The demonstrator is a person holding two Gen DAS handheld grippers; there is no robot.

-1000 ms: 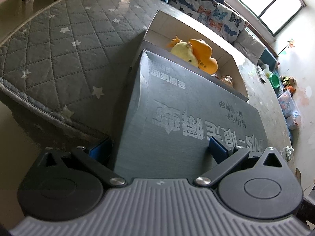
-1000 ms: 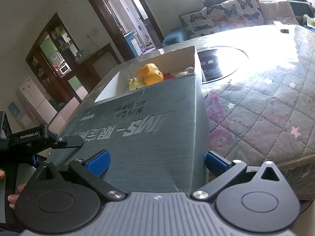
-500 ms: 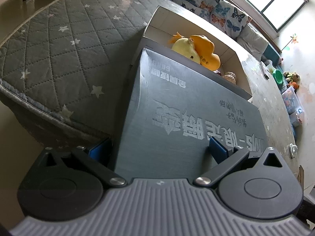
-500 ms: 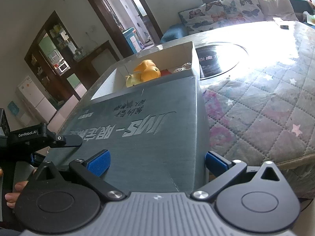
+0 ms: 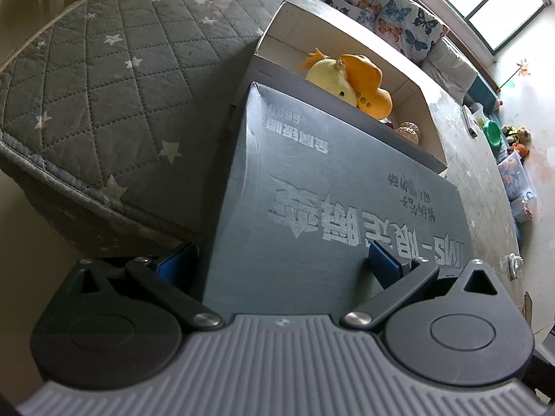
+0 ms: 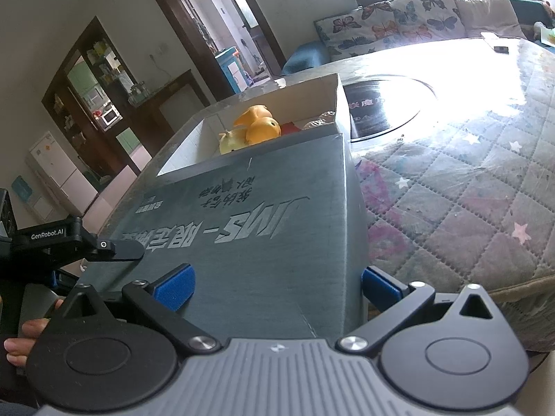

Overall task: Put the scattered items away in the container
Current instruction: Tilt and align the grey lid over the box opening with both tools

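Note:
A dark grey printed lid (image 5: 333, 208) (image 6: 249, 228) lies partly over an open box with a white inside (image 5: 288, 38) (image 6: 312, 93). In the uncovered part of the box sits a yellow and orange plush toy (image 5: 350, 83) (image 6: 253, 128), with smaller items beside it that are mostly hidden. My left gripper (image 5: 279, 263) is shut on the lid's near left corner, one pad on top and one on the side wall. My right gripper (image 6: 277, 284) is shut on the near right corner the same way. The left gripper's body (image 6: 69, 239) shows in the right wrist view.
The box stands on a round table under a grey quilted star-pattern cover (image 5: 104, 79) (image 6: 468, 190), near its edge. A black round disc (image 6: 385, 104) lies just beyond the box. A butterfly-print sofa (image 6: 399, 24) runs behind the table. A person's fingers (image 6: 20, 343) show at lower left.
Both grippers keep their hold on the lid. The open part of the box shows a little more than before, and the toy sits slightly higher in the left view.

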